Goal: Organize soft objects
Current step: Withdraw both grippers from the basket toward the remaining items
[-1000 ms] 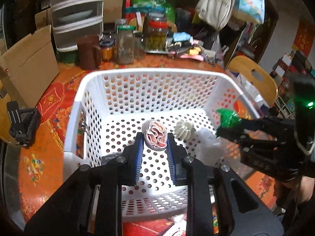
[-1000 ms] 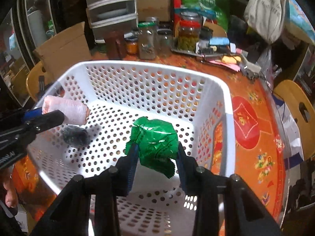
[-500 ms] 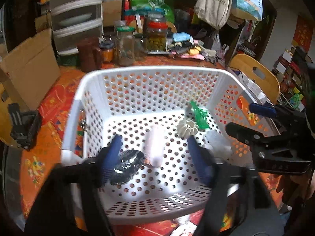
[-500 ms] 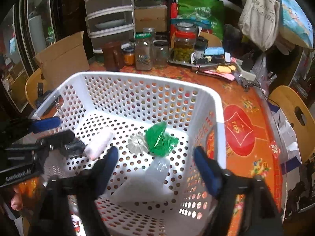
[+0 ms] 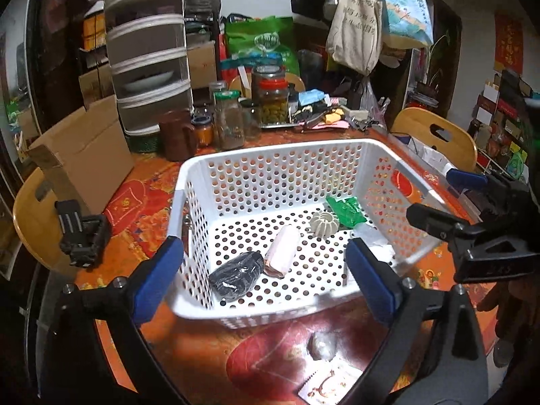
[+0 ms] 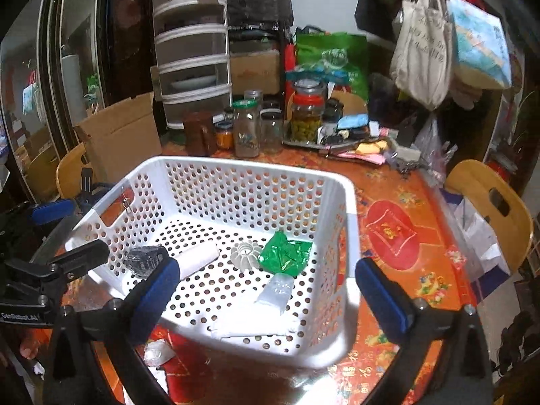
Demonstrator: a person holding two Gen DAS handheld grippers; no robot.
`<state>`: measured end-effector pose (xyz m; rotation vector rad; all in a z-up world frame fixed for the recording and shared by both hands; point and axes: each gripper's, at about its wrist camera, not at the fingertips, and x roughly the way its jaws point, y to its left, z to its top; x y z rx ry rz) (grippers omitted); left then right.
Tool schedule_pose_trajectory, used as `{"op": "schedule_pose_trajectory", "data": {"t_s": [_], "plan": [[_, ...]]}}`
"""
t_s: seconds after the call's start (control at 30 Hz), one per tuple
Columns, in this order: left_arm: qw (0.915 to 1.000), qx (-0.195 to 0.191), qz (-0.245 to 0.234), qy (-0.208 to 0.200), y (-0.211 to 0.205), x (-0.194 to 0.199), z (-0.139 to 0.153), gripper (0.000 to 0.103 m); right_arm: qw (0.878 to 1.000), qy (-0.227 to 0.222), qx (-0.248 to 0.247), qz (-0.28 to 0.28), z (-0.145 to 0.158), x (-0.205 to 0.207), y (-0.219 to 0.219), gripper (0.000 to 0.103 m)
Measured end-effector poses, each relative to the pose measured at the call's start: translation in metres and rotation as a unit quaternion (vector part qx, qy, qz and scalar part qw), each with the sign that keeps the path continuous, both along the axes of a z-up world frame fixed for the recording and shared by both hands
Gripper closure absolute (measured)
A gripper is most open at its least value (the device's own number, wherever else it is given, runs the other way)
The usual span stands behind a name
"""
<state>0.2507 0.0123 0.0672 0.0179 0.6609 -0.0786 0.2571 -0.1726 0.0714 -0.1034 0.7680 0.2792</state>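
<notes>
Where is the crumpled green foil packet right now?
In the right wrist view, the green foil packet lies on the white perforated basket's floor, right of the ribbed white piece.

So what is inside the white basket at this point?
The white basket holds a pink roll, a black bundle, a ribbed white piece, a green packet and clear plastic bags. Whatever lies beneath the bags is hidden.

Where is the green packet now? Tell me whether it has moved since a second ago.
Yes. The green packet has dropped from between the right gripper's just-opening jaws onto the white basket's floor, beside its right wall.
</notes>
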Motion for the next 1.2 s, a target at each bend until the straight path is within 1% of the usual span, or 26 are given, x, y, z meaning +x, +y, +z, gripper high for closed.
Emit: {"op": "schedule_pose_trajectory", "data": {"t_s": [0.2,0.43,0.7,1.0,1.2], "plan": [[0.9996,0.009,-0.006,-0.025,-0.002,-0.036,0.015,0.002,0.999,-0.039,0.0,-0.01,0.017,-0.025,-0.003,0.0],[0.9988,0.014,-0.009,-0.046,-0.002,-0.069,0.024,0.001,0.998,-0.063,0.007,-0.013,0.03,-0.051,-0.008,0.0],[0.9986,-0.003,-0.004,-0.053,0.005,-0.101,0.024,0.0,0.996,-0.085,0.0,-0.014,0.036,-0.081,-0.009,0.0],[0.9985,-0.011,0.009,-0.053,0.015,-0.121,0.006,0.0,0.997,-0.08,0.002,-0.008,0.027,-0.1,-0.007,0.0],[0.9989,-0.025,0.02,-0.034,0.02,-0.126,-0.025,0.0,0.998,-0.062,0.017,-0.003,0.007,-0.112,-0.01,0.0]]}}
